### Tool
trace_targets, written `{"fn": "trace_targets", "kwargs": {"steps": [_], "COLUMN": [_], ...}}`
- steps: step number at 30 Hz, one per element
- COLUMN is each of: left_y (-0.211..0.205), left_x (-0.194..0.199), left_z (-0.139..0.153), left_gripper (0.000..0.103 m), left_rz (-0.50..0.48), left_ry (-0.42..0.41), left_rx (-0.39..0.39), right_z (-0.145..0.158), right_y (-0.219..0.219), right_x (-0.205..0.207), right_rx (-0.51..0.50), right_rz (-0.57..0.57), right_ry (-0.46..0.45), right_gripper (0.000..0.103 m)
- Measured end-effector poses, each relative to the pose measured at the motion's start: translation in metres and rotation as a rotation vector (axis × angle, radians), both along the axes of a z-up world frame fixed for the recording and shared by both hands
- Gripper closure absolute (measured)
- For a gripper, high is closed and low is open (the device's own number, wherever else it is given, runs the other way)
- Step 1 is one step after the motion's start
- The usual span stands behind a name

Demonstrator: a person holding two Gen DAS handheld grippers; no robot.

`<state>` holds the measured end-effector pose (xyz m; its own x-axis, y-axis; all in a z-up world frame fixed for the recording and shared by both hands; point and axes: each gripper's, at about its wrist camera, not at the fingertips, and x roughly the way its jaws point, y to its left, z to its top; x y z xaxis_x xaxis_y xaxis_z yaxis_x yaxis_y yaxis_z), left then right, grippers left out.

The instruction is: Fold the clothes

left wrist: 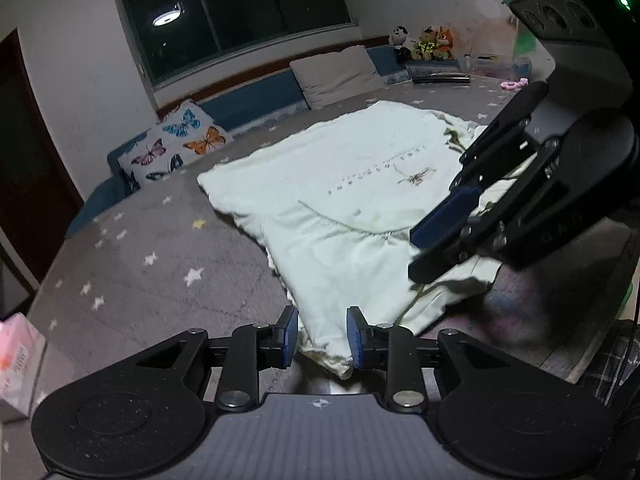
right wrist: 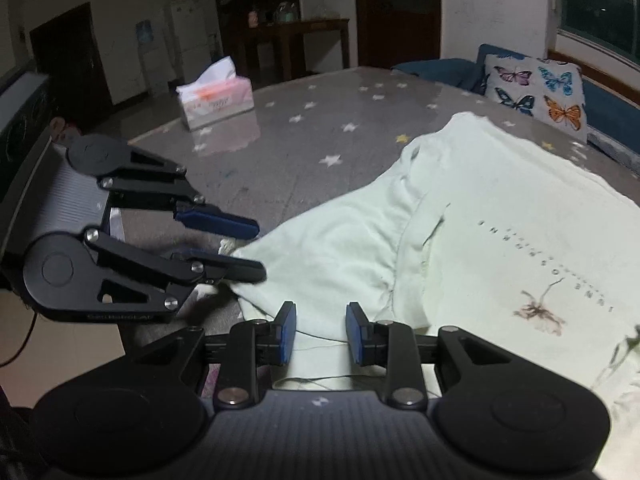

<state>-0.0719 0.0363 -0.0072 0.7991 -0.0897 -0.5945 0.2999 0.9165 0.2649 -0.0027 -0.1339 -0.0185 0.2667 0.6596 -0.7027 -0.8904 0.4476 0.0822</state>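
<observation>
A pale green T-shirt (left wrist: 340, 184) with a small print lies spread on the grey star-patterned table cover (left wrist: 160, 248); it also shows in the right wrist view (right wrist: 500, 240). My left gripper (left wrist: 322, 334) is open, its jaws on either side of the shirt's near sleeve end. It also shows at the left of the right wrist view (right wrist: 256, 250), open at that sleeve's tip. My right gripper (right wrist: 321, 330) is open over the shirt's near edge, with cloth between its pads. In the left wrist view it (left wrist: 424, 246) hangs over the shirt's right side.
A pink tissue box (right wrist: 216, 98) stands at the table's far side, also at the left edge of the left wrist view (left wrist: 18, 364). A butterfly cushion (left wrist: 176, 144), a grey pillow (left wrist: 336, 76) and plush toys (left wrist: 428, 42) line the bench behind the table.
</observation>
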Motion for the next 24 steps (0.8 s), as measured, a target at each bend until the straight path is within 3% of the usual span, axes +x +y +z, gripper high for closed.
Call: {"fn": "trace_targets", "kwargs": {"steps": [8, 14, 21, 24], "left_y": [-0.023, -0.041, -0.041, -0.046], "left_x": [-0.001, -0.006, -0.009, -0.004], "left_z": [0.003, -0.014, -0.002, -0.008], "left_gripper": [0.073, 0.074, 0.074, 0.074], "left_rz": [-0.097, -0.187, -0.191, -0.211], "left_ry": [-0.024, -0.001, -0.054, -0.037], "left_rx": [-0.007, 0.068, 0.046, 0.049], "right_z": [0.007, -0.003, 0.009, 0.009], "right_y": [-0.035, -0.042, -0.067, -0.083], "right_x": [0.007, 0.000, -0.004, -0.002], "right_rx": [0.007, -0.022, 0.001, -0.004], "right_rz": [-0.103, -0.109, -0.187, -0.244], "right_ry": [0.007, 0.021, -0.011, -0.012], "right_gripper": [0.076, 0.076, 0.076, 0.076]}}
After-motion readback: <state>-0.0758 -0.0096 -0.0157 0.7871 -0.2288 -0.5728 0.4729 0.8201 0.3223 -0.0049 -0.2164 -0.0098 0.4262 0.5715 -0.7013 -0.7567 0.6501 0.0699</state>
